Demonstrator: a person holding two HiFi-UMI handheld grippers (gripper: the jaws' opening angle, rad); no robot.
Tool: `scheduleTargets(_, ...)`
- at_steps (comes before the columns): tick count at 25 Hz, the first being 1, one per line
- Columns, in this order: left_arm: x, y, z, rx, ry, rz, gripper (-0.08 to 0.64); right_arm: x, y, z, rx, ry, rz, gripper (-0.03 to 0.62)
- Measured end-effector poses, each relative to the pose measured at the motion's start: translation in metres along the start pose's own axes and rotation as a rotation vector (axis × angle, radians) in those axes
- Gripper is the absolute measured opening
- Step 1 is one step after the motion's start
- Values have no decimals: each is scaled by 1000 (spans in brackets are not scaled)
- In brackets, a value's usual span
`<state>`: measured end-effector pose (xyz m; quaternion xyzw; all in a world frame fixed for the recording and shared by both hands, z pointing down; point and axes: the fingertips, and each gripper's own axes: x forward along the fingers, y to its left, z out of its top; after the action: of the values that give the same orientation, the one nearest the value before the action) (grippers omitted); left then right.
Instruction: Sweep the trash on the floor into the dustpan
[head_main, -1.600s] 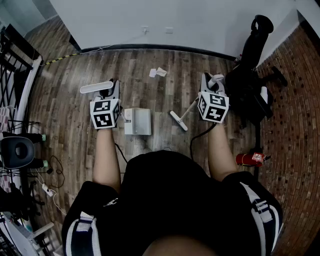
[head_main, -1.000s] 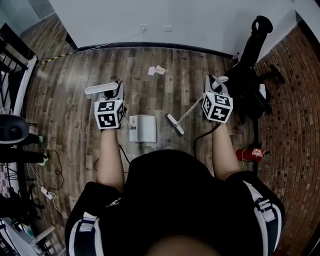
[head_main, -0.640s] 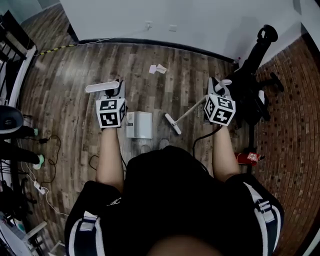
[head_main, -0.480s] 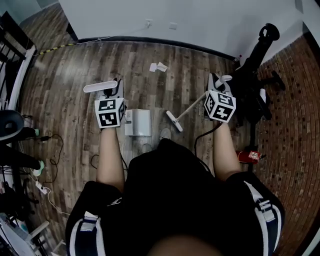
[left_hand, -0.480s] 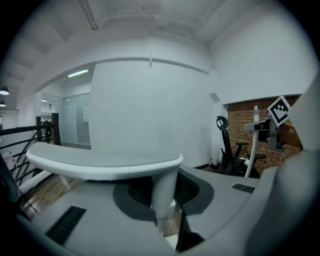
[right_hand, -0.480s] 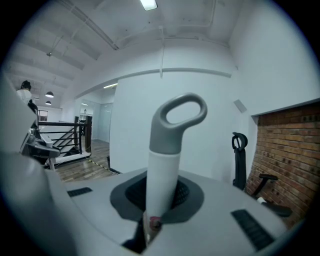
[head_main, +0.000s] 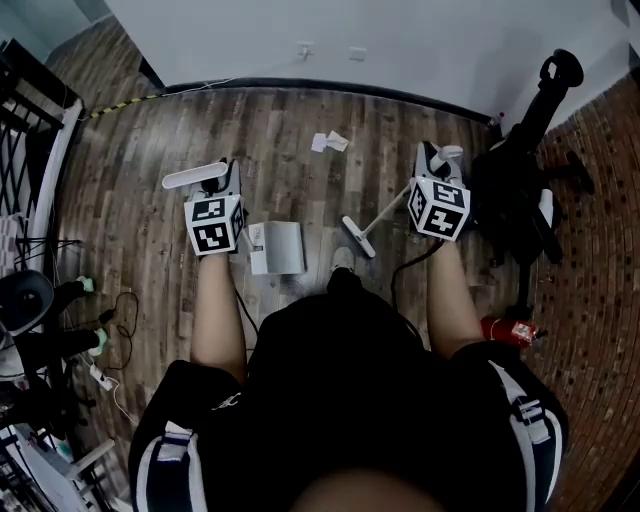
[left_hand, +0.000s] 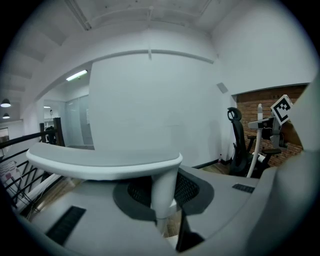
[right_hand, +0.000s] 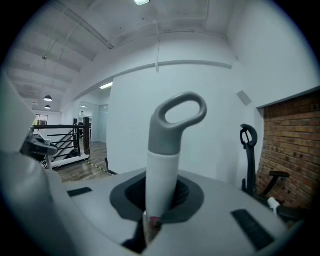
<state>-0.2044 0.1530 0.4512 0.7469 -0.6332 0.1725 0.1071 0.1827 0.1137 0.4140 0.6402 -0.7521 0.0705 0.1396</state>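
We had the left gripper (left_hand: 161, 212) clamped on the dustpan handle (left_hand: 164, 192). Its jaws pressed in on the upright white stem from both sides, and the flat crossbar at the top of the handle spread out above and to the left of the jaws. In the head view the dustpan (head_main: 277, 247) sat on the wooden floor (head_main: 130, 200) just to the right of this gripper and a little nearer to us, in the space between the two grippers.

We had the right gripper (right_hand: 159, 212) closed on the broom (right_hand: 162, 172). The white shaft stood up between the jaws, and its grey loop end rose above them. From this gripper the shaft slanted down to the left and toward us, and the broom head (head_main: 358, 237) rested on the floor. The head lay between the grippers, nearer the right one, close beside the dustpan but apart from it.

The trash (head_main: 328, 142), a few pale scraps of paper, lay on the floor ahead of both grippers, roughly midway between them and toward the white wall (head_main: 400, 40). It was well apart from the broom head and the dustpan.

Just to the right of the right gripper stood a black chair (head_main: 520, 190). Nearer to us on that side lay a small red object (head_main: 510, 328) that was too small for us to identify.
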Motion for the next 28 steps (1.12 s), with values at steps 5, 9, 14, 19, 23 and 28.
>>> scheduleTargets(5,55,1,28,-4,25,29,64,54,-41,1,58,18,-9,28)
scheduleTargets(9,92,-15,69,17,1,32,64,87,-72,3,90,12,-4,28)
scheduleTargets(14,132,-31,109,7,-35,37,64,119,-106,2,113,16,-9,28)
scheduleTargets(19,170,-33,135,-7,-70,34,64,148,-135,4,124,26,-45,28)
scheduleTargets(23,206,-32,143,-19,-77,27,64,180,-149,7,119,40,-72,28)
scheduleTargets(28,274,-16,149,-23,-70,6,64,238,-149,15,83,71,-94,29)
